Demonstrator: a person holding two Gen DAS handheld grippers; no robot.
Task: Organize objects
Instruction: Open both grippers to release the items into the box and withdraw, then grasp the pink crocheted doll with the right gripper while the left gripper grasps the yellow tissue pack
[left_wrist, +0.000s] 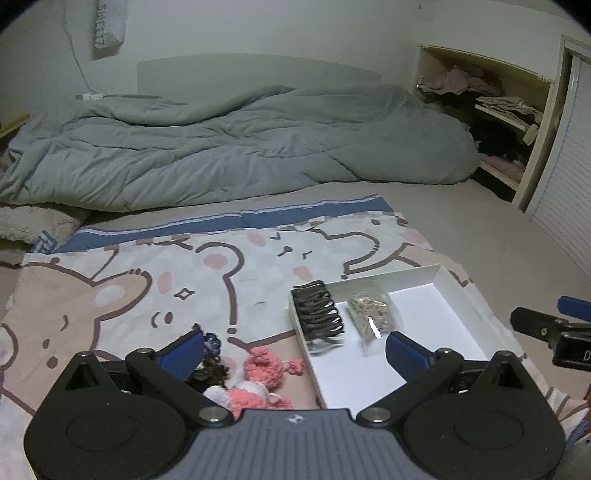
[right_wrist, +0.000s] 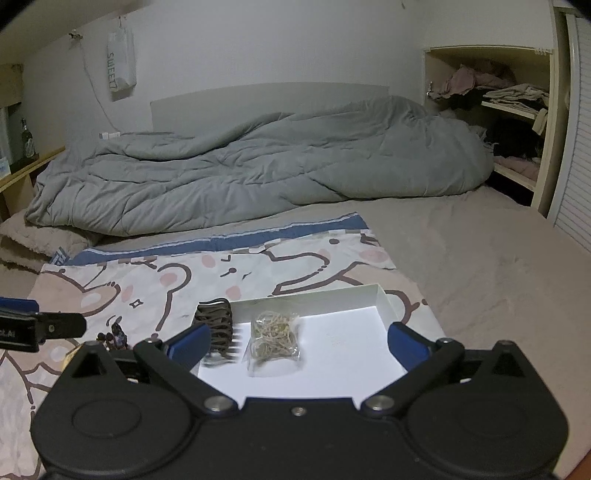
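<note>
A shallow white box (left_wrist: 439, 295) (right_wrist: 343, 332) lies on a cartoon-print cloth (left_wrist: 147, 288) (right_wrist: 147, 280) spread over a bed. Inside it, against the left wall, lies a row of dark hair clips (left_wrist: 319, 314) (right_wrist: 216, 325). Beside them sits a clear bag of rubber bands (left_wrist: 373, 315) (right_wrist: 275, 336). Left of the box, pink fluffy hair ties (left_wrist: 264, 363) and dark hair accessories (left_wrist: 212, 360) (right_wrist: 114, 336) lie on the cloth. My left gripper (left_wrist: 293, 352) hovers open above the box's left edge, holding nothing. My right gripper (right_wrist: 297, 343) stands open over the box, also bare.
A rumpled grey duvet (left_wrist: 229, 144) (right_wrist: 258, 166) fills the far half of the bed. A wall shelf (left_wrist: 502, 118) (right_wrist: 517, 107) with folded clothes stands at the back right. A white bag (right_wrist: 120, 62) hangs on the wall. Beige sheet (right_wrist: 480, 258) lies to the right.
</note>
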